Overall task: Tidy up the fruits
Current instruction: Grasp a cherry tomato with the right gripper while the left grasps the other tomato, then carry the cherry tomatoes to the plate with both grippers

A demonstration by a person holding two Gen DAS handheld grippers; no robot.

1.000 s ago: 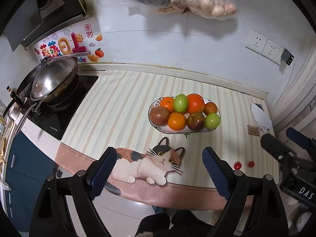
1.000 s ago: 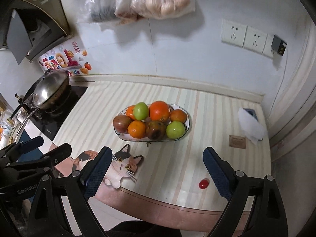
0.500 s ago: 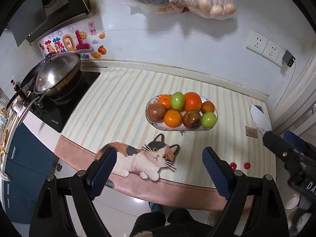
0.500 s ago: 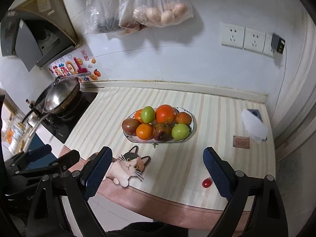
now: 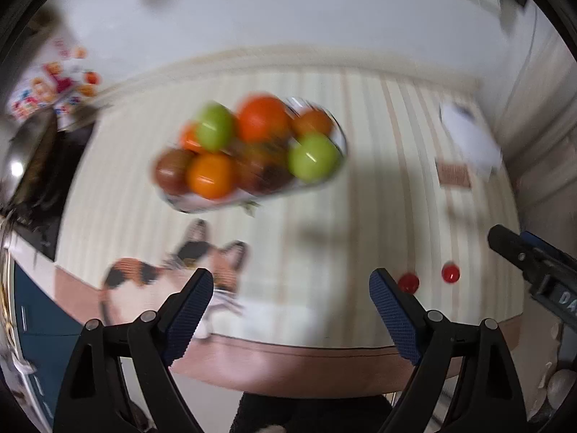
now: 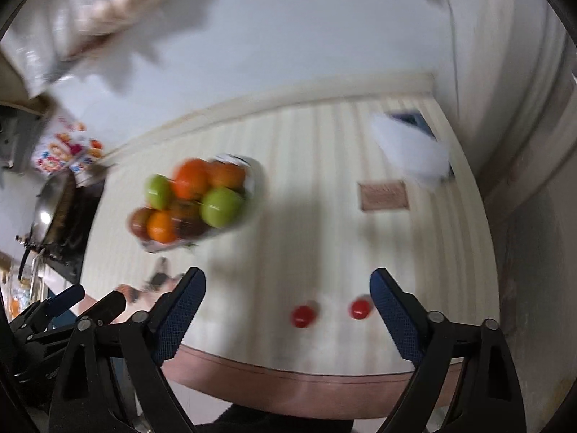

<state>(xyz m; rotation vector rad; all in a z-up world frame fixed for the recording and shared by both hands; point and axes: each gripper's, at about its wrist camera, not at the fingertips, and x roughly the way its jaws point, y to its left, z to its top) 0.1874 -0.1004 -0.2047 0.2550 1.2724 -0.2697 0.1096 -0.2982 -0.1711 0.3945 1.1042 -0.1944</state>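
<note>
Both views are smeared with motion blur, but the layout reads clearly enough. The left gripper point(image 5: 290, 287) hangs over the near edge of the striped tabletop point(image 5: 378, 151) with its jaws spread wide and nothing between them. Ahead of it and a little to its left sits the fruit bowl point(image 5: 339, 137), piled with oranges, green fruit and darker brownish ones. Just off the left gripper's right fingertip lie two small red fruits point(image 5: 408, 283), side by side on the tabletop, apart from the bowl. The right gripper point(image 6: 286, 288) is open too, its jaws having just been closing a little, nothing pinched between the pads. The two small red fruits sit just ahead of it, one near the middle of its gap, the other just beside its right finger point(image 6: 387, 301). The bowl is further ahead, off to its left.
</note>
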